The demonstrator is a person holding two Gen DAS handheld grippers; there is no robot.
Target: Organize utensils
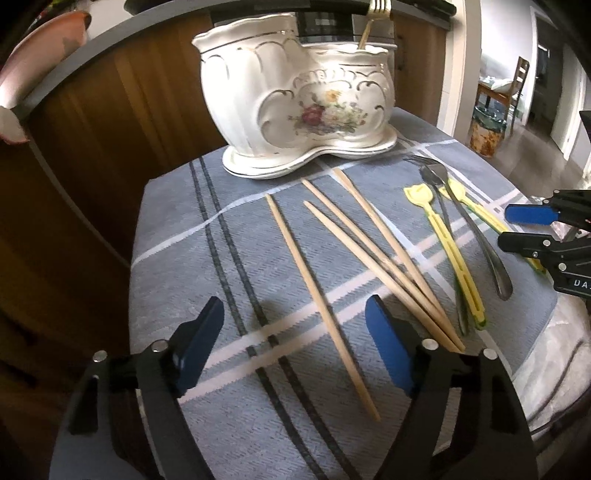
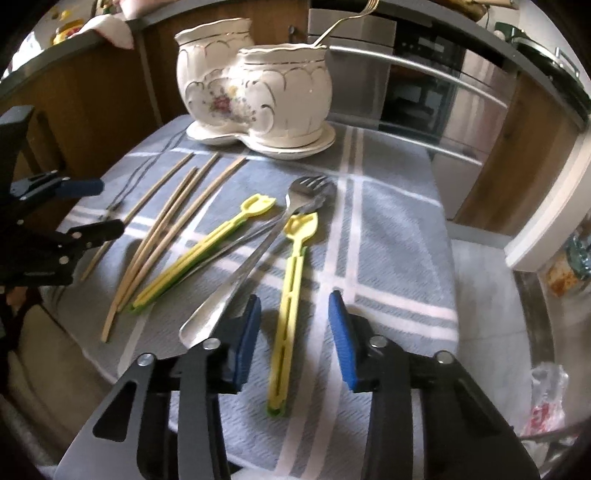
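A white floral ceramic holder (image 1: 295, 103) (image 2: 258, 92) with two compartments stands at the far end of a grey plaid cloth (image 1: 221, 258), and a gold fork (image 1: 373, 22) leans in its lower compartment. Several wooden chopsticks lie on the cloth. My left gripper (image 1: 295, 343) is open and straddles one lone chopstick (image 1: 314, 291) without touching it. My right gripper (image 2: 295, 321) is open, and a yellow plastic utensil (image 2: 288, 314) lies between its pads, clear of both. A second yellow utensil (image 2: 207, 251) and a steel fork (image 2: 258, 251) lie to the left of it.
Wooden cabinets and a grey counter edge surround the table, with an oven (image 2: 424, 92) behind the holder. A pink dish (image 1: 37, 66) rests on the counter at the far left. A crumpled plastic bag (image 2: 546, 398) lies off the cloth's right edge. A bin (image 1: 487, 133) stands on the floor beyond.
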